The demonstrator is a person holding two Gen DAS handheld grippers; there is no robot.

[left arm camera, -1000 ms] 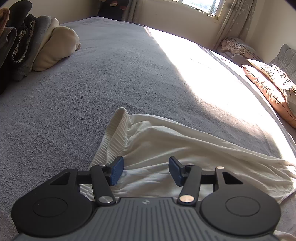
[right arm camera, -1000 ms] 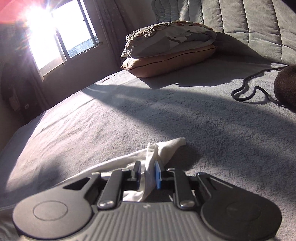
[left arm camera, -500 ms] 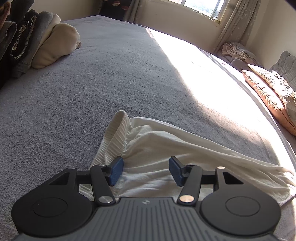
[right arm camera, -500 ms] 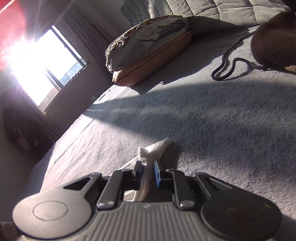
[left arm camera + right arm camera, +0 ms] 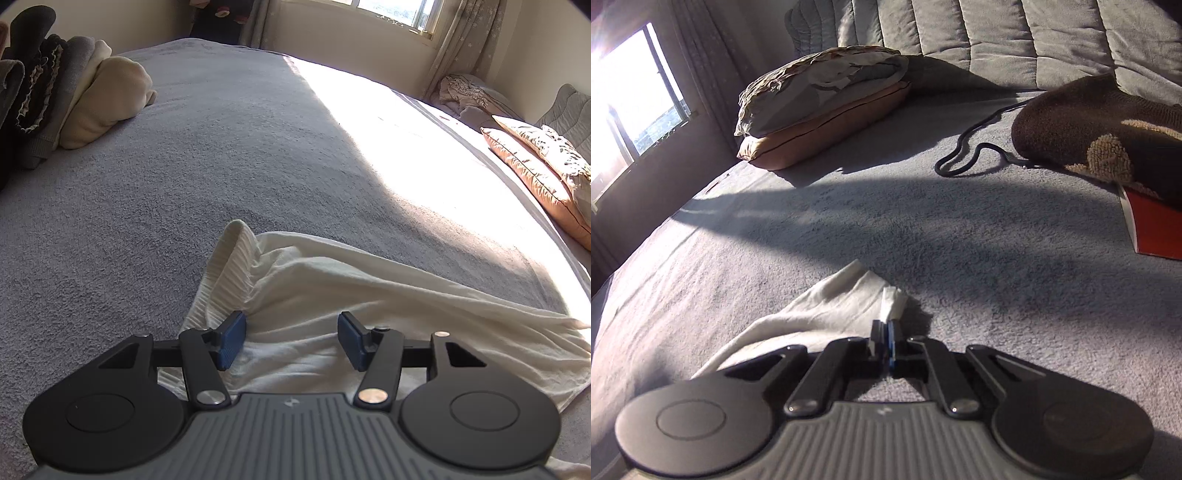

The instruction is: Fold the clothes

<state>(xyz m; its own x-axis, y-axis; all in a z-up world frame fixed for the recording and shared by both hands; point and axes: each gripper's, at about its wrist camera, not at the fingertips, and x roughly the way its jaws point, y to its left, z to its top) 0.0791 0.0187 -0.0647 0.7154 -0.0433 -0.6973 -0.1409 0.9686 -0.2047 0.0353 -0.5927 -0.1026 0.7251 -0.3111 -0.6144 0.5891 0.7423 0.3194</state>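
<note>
Since 1 second ago the right gripper [image 5: 885, 341] has pinched shut on the cream garment's [image 5: 369, 295] corner at 12 o'clock, left gripper [image 5: 291, 338] wide open over its ribbed waistband, which it likely must grip next.

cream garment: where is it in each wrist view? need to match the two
Left wrist: cream garment fills the lower centre and right, ribbed band by the open left gripper.
Right wrist: only one end shows, lower centre-left, pinched in the shut right gripper.
Shared landmark: stacked pillows on the grey bed cover.
</note>
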